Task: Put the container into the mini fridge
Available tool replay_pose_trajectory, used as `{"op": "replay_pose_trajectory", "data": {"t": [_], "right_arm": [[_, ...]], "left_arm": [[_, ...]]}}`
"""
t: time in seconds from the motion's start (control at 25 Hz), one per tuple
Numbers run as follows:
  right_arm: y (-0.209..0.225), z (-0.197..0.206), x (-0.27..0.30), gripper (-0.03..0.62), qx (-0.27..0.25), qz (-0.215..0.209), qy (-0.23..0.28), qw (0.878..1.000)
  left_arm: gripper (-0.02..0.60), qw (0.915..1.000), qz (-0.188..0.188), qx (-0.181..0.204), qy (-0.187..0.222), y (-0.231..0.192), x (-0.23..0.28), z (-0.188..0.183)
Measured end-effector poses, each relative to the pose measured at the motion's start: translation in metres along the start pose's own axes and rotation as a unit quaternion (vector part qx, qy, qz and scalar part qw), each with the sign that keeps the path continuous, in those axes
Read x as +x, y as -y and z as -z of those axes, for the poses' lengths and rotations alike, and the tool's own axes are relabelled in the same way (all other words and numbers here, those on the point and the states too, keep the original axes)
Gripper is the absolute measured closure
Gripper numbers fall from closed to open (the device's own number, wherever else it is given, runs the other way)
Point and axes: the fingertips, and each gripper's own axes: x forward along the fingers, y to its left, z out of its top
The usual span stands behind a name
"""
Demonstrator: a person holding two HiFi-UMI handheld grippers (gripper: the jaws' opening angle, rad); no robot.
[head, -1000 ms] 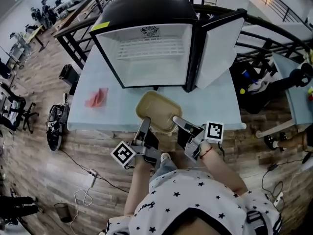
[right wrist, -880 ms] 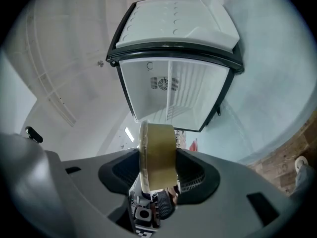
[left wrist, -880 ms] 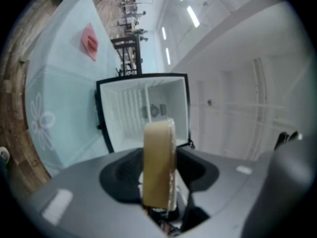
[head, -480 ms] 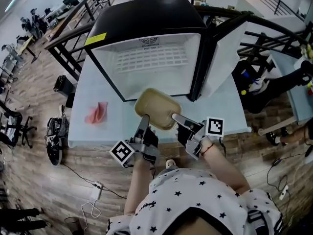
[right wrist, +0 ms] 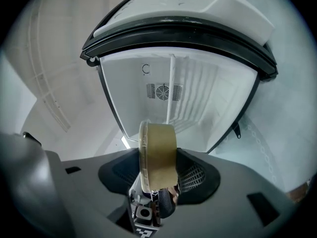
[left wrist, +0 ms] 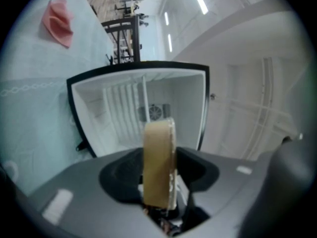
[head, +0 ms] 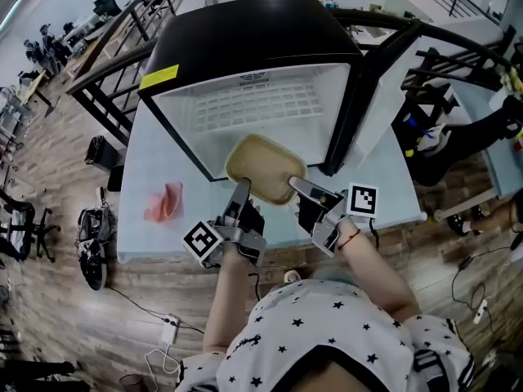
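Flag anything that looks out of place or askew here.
Only a crumpled pink cloth lying loose on the table, left of the mini fridge. The container looks intact, and nothing has spilled.

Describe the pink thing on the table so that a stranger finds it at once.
A black mini fridge stands open on the pale blue table. Left of it, near the front edge, lies a crumpled cloth, the only pink thing.
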Motion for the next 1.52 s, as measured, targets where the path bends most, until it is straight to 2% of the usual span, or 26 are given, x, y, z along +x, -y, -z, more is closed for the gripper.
{"op": "replay_pose_trajectory", "data": {"t": [0.16,0.52,0.88,1.04,1.52], "right_arm": [[-0.004,-0.015,0.013,0.379,-0.008,0.006,0.013,1.000],[-0.010,-0.050,0.034,0.379,-0.008,-0.002,0.049,0.999],[0.000,-0.079,0.048,0.379,0.007,0.011,0.077,0.997],[0.004,-0.089,0.053,0.379,0.020,0.016,0.086,0.996],[0.002,-0.103,0.062,0.379,0.036,0.016,0.114,0.993]], "left_arm": [[0.373,0.9998,0.011,-0.006,-0.014,0.003,0.019,-0.014],[0.373,0.9995,0.021,0.007,-0.022,0.007,0.061,-0.036],[0.373,0.9998,0.009,-0.009,-0.012,-0.004,0.097,-0.049],[0.372,0.9996,0.005,-0.028,0.001,-0.007,0.109,-0.054],[0.371,0.9996,-0.009,0.020,0.017,-0.005,0.123,-0.066]]}}
